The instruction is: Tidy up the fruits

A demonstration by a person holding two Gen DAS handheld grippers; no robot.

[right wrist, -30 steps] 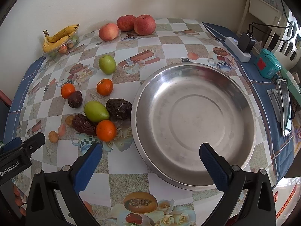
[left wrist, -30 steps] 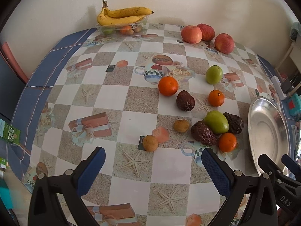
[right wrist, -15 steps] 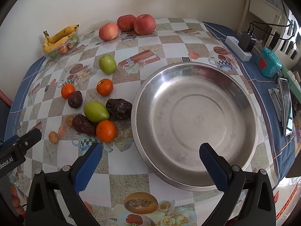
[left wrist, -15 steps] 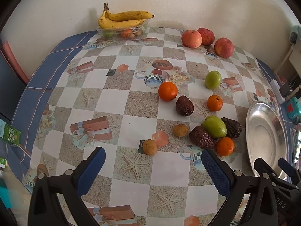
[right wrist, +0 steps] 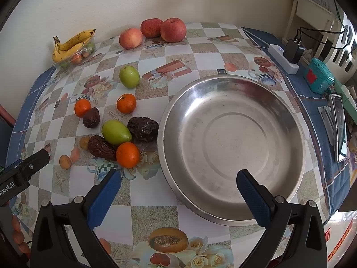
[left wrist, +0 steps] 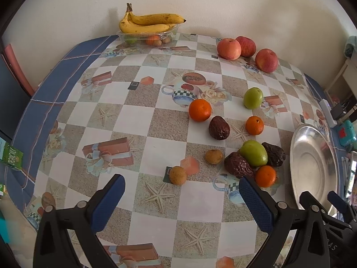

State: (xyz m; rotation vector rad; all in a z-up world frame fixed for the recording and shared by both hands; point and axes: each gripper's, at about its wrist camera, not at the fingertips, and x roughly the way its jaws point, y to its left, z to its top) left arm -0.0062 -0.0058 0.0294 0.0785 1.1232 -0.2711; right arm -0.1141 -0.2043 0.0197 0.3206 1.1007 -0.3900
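While both tongs, left gripper (left wrist: 181,197) and right gripper (right wrist: 178,186), gape wide and empty, picking begins: nearest round orange tangerine (right wrist: 127,154) into shiny steel bowl (right wrist: 232,220) at the table's right edge.

A home dining corner, table under a patterned oilcloth (left wrist: 156,120) of teapots, gifts and starfish, plain cream wall (left wrist: 200,4) behind, bananas (left wrist: 147,23) on a plastic tray, white power strip (right wrist: 282,59) with charger, phone (right wrist: 339,122) at the table edge
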